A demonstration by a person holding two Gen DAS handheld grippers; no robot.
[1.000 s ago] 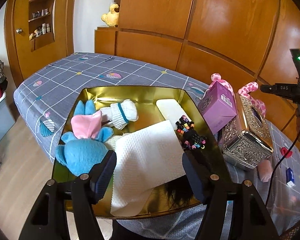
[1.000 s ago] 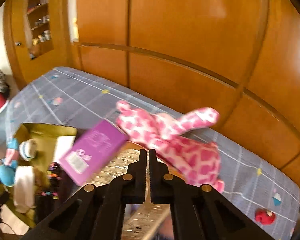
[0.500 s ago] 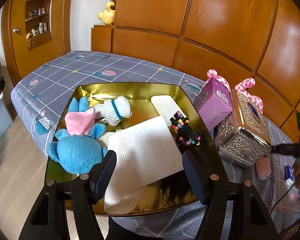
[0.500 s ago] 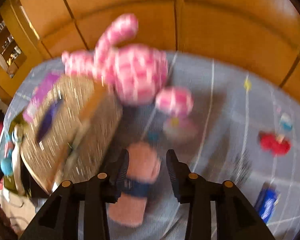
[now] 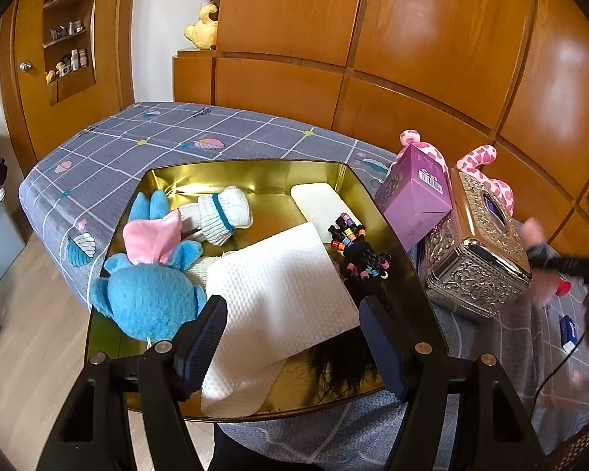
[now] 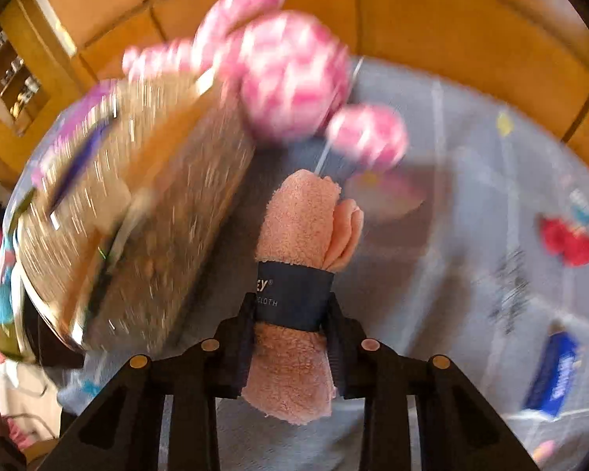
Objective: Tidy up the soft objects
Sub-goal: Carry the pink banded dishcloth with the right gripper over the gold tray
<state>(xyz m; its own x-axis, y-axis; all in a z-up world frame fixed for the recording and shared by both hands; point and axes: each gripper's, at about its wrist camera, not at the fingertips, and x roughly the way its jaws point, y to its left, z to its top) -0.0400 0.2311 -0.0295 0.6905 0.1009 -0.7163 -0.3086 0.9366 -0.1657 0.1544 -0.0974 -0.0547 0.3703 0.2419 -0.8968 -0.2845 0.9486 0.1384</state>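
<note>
In the middle of the left wrist view, a gold tray [image 5: 357, 184] sits on the bed [image 5: 184, 133], which wears a grey checked cover. Inside the tray, a blue plush toy [image 5: 149, 298] with a pink patch lies at the left, a white sock [image 5: 224, 216] with a teal stripe sits above it, a white waffle cloth [image 5: 278, 298] spreads across the centre, a pale flat pad [image 5: 318, 200] rests at the upper right, and a black bundle with coloured beads [image 5: 359, 251] lies along the right side. Just right of the tray stand a purple box [image 5: 416, 204] and an embossed silver tissue box [image 5: 479, 251], with a pink spotted plush [image 5: 479, 161] behind them. The left tongs [image 5: 292, 333] hang wide over the tray's near end, their pads touching nothing.

In the lower centre of the right wrist view, the right tongs [image 6: 292, 314] have just been closing and now pinch a rolled pink towel [image 6: 302, 219] at its dark paper band, above the bed cover beside the blurred silver box. A red soft item [image 6: 565, 239] and a blue packet [image 6: 553, 376] lie at the right.
</note>
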